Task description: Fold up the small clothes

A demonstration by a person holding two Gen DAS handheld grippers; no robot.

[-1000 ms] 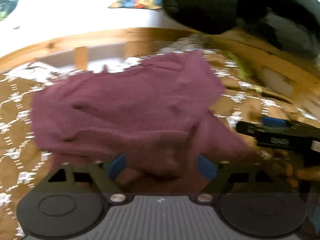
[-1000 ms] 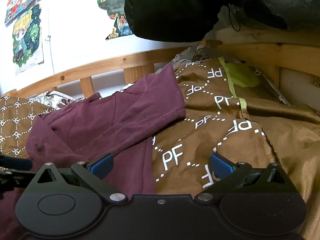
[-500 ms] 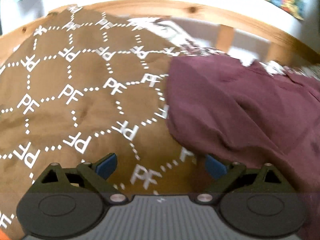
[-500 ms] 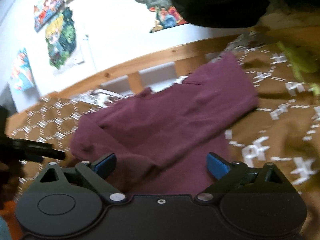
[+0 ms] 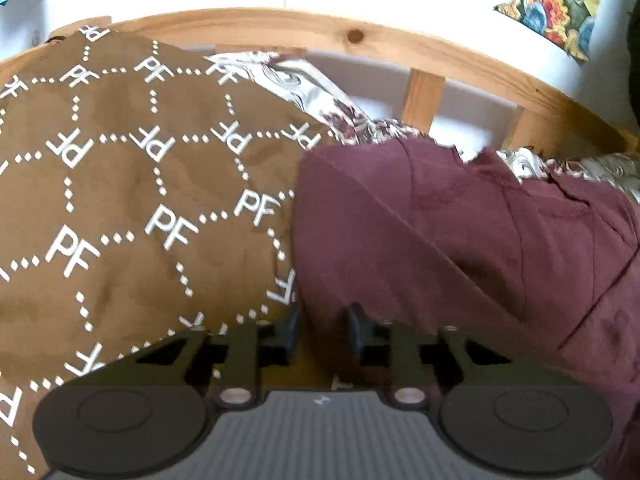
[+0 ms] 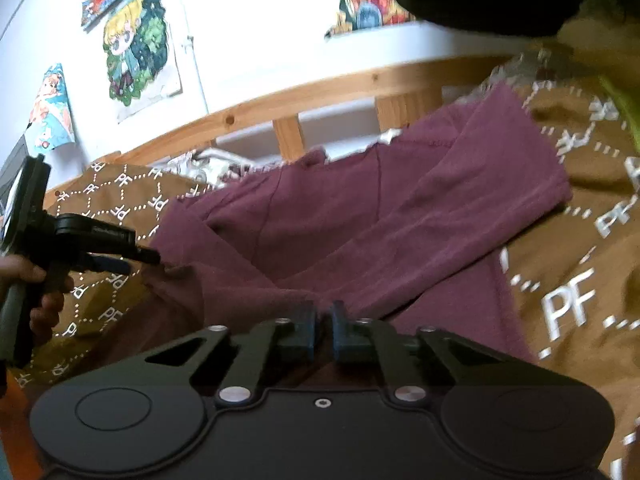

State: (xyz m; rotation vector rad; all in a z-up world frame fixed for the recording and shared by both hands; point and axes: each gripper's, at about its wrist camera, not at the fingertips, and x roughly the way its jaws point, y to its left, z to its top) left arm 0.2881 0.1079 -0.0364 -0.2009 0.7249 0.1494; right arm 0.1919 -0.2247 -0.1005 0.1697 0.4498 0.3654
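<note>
Bed with a pale wooden slatted rail (image 5: 352, 36) along its far side, as I see it from both wrist views. Covering — a brown blanket (image 5: 120, 200) printed with white "PF" letters inside dotted diamonds, lying rumpled across the whole surface. Lying directly on it: one maroon garment (image 6: 360, 216), creased and partly folded over itself. At the rail — a strip of white floral-patterned fabric (image 5: 320, 96) showing from behind the blanket's edge.

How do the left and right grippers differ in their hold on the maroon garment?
The left gripper pinches the maroon garment at its side edge by the brown blanket, a gap between its jaws; the right gripper is clamped nearly shut on the near hem. Both have just closed on cloth.
</note>
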